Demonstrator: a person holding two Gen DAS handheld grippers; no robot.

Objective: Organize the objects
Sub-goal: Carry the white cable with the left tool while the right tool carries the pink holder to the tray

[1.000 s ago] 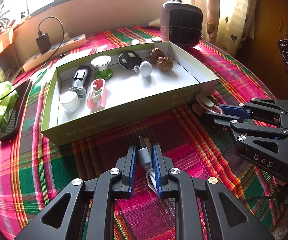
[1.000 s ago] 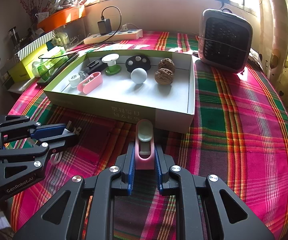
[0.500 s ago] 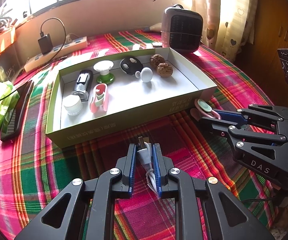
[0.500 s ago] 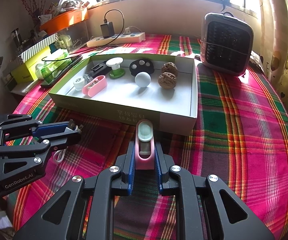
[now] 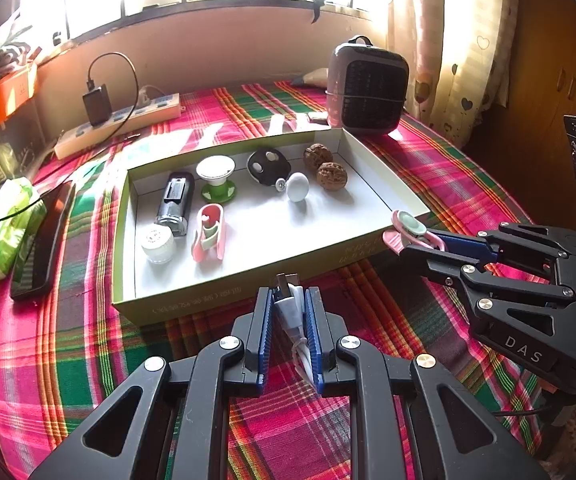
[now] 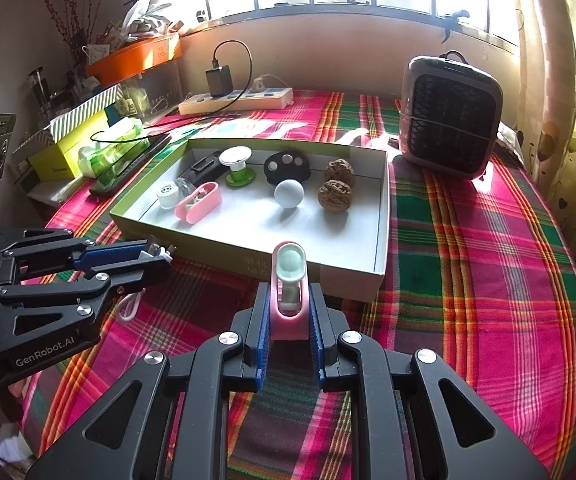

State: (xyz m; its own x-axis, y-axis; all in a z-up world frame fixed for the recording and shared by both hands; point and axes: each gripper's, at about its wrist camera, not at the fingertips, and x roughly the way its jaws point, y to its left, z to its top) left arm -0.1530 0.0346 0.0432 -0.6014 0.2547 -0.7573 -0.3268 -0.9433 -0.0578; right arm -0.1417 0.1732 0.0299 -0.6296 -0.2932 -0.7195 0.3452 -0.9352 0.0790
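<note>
Before the green box (image 5: 224, 300), the left gripper (image 5: 290, 312) clamps a white USB cable (image 5: 294, 312); the right gripper (image 6: 288, 312) clamps a pink clip (image 6: 288, 280).

- A round table under a pink, green and orange plaid cloth (image 6: 488, 264) carries everything.
- A shallow green-sided cardboard box with a white inside (image 6: 382, 216) lies near its middle.
- A grey-and-black portable fan heater (image 6: 451, 114) stands behind the box's right corner.
- A cream power strip (image 6: 236, 100) with a black charger plugged in lies along the far edge.
- A black phone (image 5: 42, 236) lies left of the box, beside a green-and-white plastic packet (image 5: 2, 226).
</note>
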